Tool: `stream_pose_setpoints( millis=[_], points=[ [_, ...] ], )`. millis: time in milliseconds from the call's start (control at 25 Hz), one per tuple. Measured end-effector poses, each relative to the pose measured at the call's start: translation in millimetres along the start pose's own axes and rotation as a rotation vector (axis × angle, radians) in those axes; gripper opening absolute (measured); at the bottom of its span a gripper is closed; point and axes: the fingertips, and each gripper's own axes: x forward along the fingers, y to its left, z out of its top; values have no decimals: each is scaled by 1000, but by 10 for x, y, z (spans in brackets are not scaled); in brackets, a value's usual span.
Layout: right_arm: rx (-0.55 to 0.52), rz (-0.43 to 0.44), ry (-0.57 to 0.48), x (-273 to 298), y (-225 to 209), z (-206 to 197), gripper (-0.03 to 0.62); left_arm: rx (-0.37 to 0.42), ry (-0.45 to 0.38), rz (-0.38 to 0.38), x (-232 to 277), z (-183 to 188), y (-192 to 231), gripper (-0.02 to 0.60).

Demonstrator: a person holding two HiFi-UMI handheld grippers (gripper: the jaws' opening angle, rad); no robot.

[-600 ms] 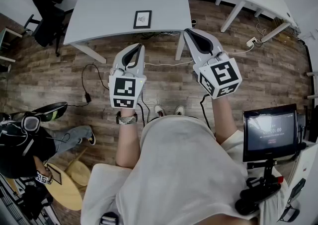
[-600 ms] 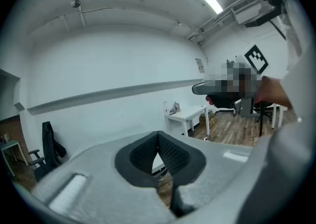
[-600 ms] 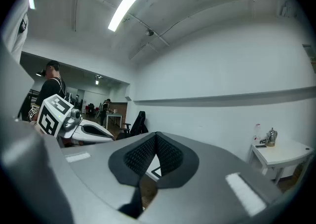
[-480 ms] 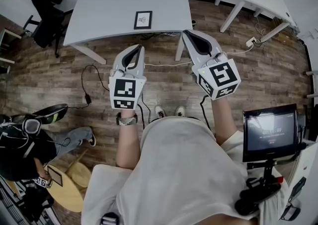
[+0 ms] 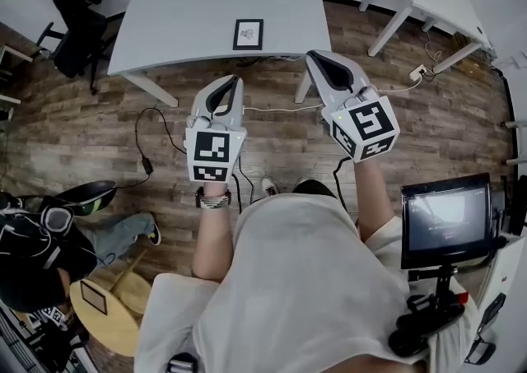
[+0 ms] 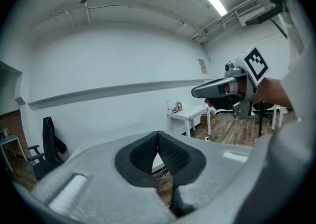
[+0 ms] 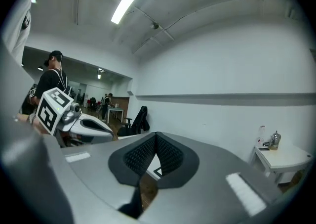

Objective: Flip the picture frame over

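Grey table point(image 5: 206, 1) fills the top of the head view. The picture frame point(image 5: 248, 34) lies flat on it, face up, close to the near edge and roughly between the two tools. How should the person go about the flip from here? (posted by benchfan)

Nothing's started yet, by the look of it. Both tools hang over the wooden floor point(image 5: 272, 132), short of the table and well apart from the frame. The left gripper point(image 5: 233, 81) has its jaws pressed together on nothing, and the right gripper point(image 5: 312, 57) is the same: closed, empty. So the first job is opening one up on the way in. (reply by gripgeek)

One tool or two? (benchfan)

Probably two. A flat frame gives a jaw nothing to bite on from above. Best guess is that one closed tip nudges it toward the table edge while the other, opened, takes the thin rim that overhangs. Then the person lifts that edge, tips it past upright and lowers it slowly rather than letting it slap down, which matters if there's glass. Pinch the dark border, not the middle. Whether there's a stand on the back can't be told from these views. (gripgeek)
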Motion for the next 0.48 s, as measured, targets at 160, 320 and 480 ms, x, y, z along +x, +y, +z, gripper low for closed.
stream_pose_setpoints(
  millis=[160,320,480],
  points=[
    [-153,45,82,325,158,-278,76,-9,20,7,-83,-238,177,3],
    [-255,89,158,645,222,-522,91,-36,52,23,-101,-446,336,3],
    [-259,137,198,934,318,-665,92,-71,69,69,-100,-632,606,3]
  ],
)
